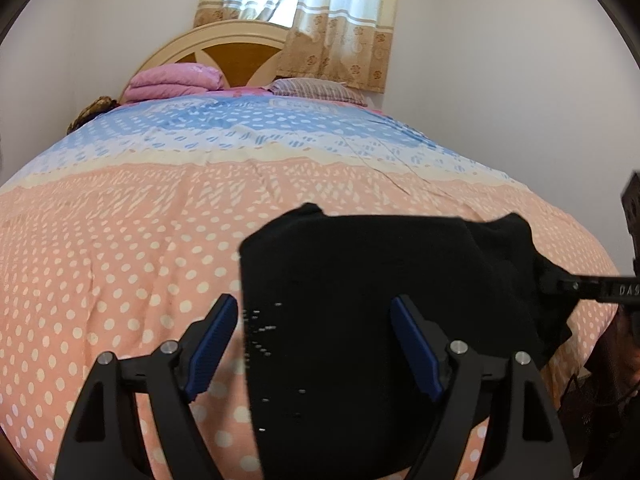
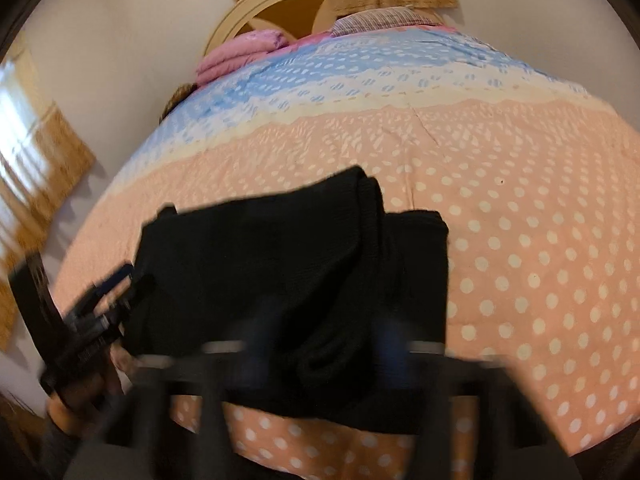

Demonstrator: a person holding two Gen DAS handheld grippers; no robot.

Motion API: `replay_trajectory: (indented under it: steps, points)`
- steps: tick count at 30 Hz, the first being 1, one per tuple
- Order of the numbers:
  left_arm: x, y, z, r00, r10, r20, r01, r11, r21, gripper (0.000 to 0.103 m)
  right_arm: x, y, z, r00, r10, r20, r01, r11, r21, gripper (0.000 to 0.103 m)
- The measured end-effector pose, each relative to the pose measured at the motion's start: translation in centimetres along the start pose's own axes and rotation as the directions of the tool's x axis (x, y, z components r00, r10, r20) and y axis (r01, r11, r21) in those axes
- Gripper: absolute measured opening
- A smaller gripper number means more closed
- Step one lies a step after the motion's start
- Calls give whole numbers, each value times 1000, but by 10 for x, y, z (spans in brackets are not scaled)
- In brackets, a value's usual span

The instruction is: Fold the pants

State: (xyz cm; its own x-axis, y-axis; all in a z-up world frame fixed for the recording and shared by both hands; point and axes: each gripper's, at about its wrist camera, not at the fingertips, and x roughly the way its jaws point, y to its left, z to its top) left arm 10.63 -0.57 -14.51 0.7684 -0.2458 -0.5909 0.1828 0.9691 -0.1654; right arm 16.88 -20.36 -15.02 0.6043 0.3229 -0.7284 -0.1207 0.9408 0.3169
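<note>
The black pants (image 1: pixel 368 280) lie folded into a compact stack near the front edge of the bed; they also show in the right wrist view (image 2: pixel 280 264). My left gripper (image 1: pixel 314 340) is open, its blue pads (image 1: pixel 214 344) spread over the left part of the stack with nothing held. It shows at the stack's left edge in the right wrist view (image 2: pixel 108 292). My right gripper (image 2: pixel 324 344) is motion-blurred; its fingers look spread apart over the stack's near edge. In the left wrist view its tip (image 1: pixel 560 284) touches the stack's right edge.
The bed (image 1: pixel 140 240) has a pink polka-dot and blue patterned cover. A folded pink blanket (image 1: pixel 172 82) and a striped pillow (image 1: pixel 316 90) lie by the wooden headboard (image 1: pixel 224 52). A curtained window (image 1: pixel 312 8) is behind. The bed's front edge (image 2: pixel 360 456) is close.
</note>
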Motion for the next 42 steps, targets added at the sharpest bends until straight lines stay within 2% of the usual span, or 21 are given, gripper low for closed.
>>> replay_trajectory:
  steps: [4, 6, 8, 10, 13, 14, 15, 17, 18, 20, 22, 25, 27, 30, 33, 38, 40, 42]
  points:
    - [-1, 6, 0, 1000, 5, 6, -5, 1000, -20, 85, -29, -12, -7, 991, 96, 94, -97, 995, 15, 15]
    - [-1, 5, -1, 1000, 11, 9, -11, 1000, -15, 90, -38, -18, -13, 989, 82, 126, -86, 996, 20, 15]
    - [1, 4, -2, 1000, 8, 4, -8, 1000, -10, 90, -35, -29, -19, 989, 91, 120, -99, 993, 62, 15]
    - [4, 3, -4, 1000, 8, -8, -8, 1000, -6, 91, -20, -54, -30, 990, 112, 85, -126, 975, 180, 15]
    - [6, 3, -6, 1000, 12, -14, -12, 1000, -1, 94, -8, -73, -44, 982, 172, 83, -188, 948, 258, 18]
    - [7, 3, -7, 1000, 17, -15, -17, 1000, 2, 95, -9, -77, -45, 978, 186, 92, -204, 941, 269, 26]
    - [8, 3, -7, 1000, 20, -18, -20, 1000, 3, 96, -10, -78, -44, 979, 184, 93, -202, 941, 273, 30]
    - [9, 5, -7, 1000, 17, -22, -18, 1000, -5, 96, -18, -78, -40, 986, 129, 107, -153, 952, 265, 52]
    - [10, 5, -8, 1000, 18, -22, -19, 1000, -8, 96, -26, -77, -38, 987, 86, 134, -118, 960, 254, 55]
    - [9, 5, -7, 1000, 20, -18, -20, 1000, -8, 96, -39, -72, -32, 981, 37, 190, -78, 975, 209, 55]
    - [7, 4, -7, 1000, 27, -8, -27, 1000, -3, 96, -49, -54, -22, 969, 38, 243, -72, 989, 130, 55]
    - [3, -1, -6, 999, 31, 15, -31, 999, 20, 96, -47, -23, -7, 955, 142, 259, -145, 989, -8, 55]
    - [0, -4, -5, 999, 30, 29, -31, 999, 39, 97, -35, -12, 1, 953, 197, 230, -188, 980, -61, 55]
    - [1, -5, -5, 998, 55, 29, -56, 996, 66, 103, -3, -22, 8, 985, 55, 162, -54, 998, -9, 55]
    - [11, -2, -7, 998, 68, -17, -67, 996, 62, 103, 21, -45, 5, 997, -9, 81, 4, 998, 61, 55]
    - [15, 6, -7, 997, 55, -45, -54, 998, 15, 103, 5, -67, -9, 994, 41, 104, -57, 987, 149, 59]
    - [14, 4, -7, 997, 65, -42, -64, 998, 29, 103, -7, -64, -12, 991, 13, 134, -30, 991, 128, 59]
    - [14, 3, -7, 997, 70, -42, -69, 997, 33, 103, -21, -56, -22, 989, 24, 149, -37, 996, 85, 59]
